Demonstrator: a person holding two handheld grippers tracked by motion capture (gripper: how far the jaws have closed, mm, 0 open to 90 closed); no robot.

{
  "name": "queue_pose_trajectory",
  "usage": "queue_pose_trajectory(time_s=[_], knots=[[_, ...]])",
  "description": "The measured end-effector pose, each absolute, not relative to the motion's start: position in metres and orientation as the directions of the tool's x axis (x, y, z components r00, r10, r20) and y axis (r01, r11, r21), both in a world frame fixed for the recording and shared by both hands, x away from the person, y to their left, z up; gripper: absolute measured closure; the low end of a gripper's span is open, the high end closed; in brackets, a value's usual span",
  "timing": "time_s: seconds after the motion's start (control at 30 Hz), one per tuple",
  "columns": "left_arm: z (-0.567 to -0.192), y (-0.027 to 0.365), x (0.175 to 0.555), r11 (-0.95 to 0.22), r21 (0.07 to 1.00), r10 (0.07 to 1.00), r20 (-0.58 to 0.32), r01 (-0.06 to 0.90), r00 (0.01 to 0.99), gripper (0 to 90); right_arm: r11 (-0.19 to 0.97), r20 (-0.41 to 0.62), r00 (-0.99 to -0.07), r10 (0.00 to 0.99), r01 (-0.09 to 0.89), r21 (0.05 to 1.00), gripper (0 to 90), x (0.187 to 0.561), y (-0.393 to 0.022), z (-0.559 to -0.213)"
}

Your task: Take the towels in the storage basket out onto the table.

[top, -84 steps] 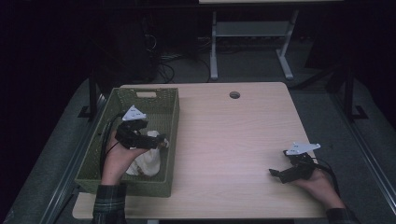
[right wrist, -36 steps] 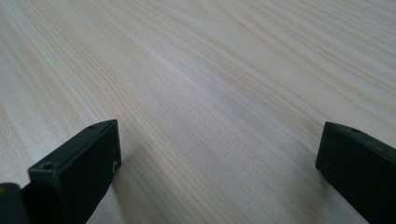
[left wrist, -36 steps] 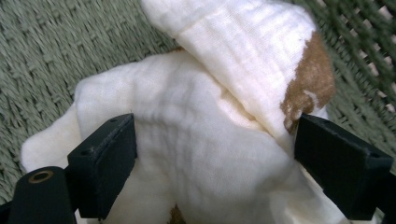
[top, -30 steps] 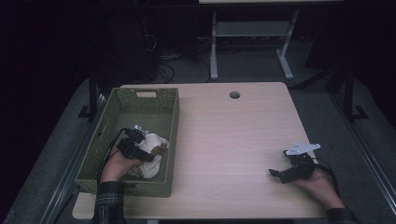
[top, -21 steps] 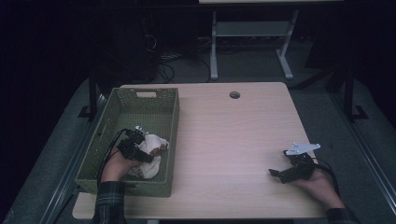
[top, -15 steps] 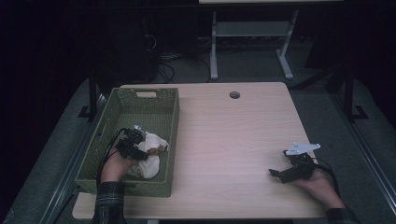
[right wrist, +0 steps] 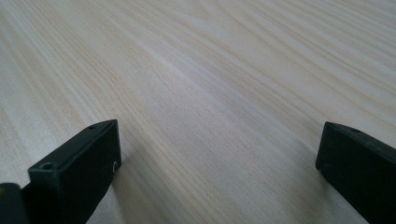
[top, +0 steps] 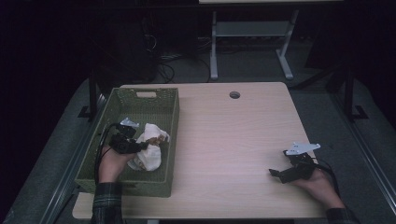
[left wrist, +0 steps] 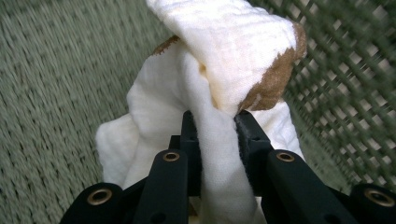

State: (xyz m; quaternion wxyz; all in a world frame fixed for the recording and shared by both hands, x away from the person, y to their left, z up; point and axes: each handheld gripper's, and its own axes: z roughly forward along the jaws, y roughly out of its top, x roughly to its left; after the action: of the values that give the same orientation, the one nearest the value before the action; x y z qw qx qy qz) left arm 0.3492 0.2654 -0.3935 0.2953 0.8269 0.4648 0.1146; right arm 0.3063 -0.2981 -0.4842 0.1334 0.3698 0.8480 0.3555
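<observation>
White cloth with a brown edge is now pinched between the jaws of the left gripper, which have just been closing on a fold of it inside the green basket. A second ago the gripper sat lower with the cloth slack on the basket floor – now the bundle stands a little higher near the right wall, so the pick looks made and the lift begun. In the left gripper view the cloth runs lengthways away from the jaws, its bunched brown-edged end farthest out and its loose end trailing under the gripper. The right gripper rests on the wooden table well apart from the basket – jaws wide, nothing between them
</observation>
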Motion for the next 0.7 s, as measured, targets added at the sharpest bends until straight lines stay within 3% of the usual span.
queue_pose_trajectory(time_s=[0.3, 0.7], knots=[[-0.374, 0.270, 0.344, -0.337, 0.715, 0.810, -0.110, 0.612, 0.575, 76.6, 0.473, 0.038, -0.690, 0.722, 0.533, 0.701, 0.0, 0.306, -0.298, -0.484], [-0.338, 0.264, 0.338, -0.320, 0.795, 0.766, -0.104, 0.516, 0.634, 77.1, 0.474, 0.037, -0.691, 0.722, 0.532, 0.702, 0.0, 0.306, -0.298, -0.484]])
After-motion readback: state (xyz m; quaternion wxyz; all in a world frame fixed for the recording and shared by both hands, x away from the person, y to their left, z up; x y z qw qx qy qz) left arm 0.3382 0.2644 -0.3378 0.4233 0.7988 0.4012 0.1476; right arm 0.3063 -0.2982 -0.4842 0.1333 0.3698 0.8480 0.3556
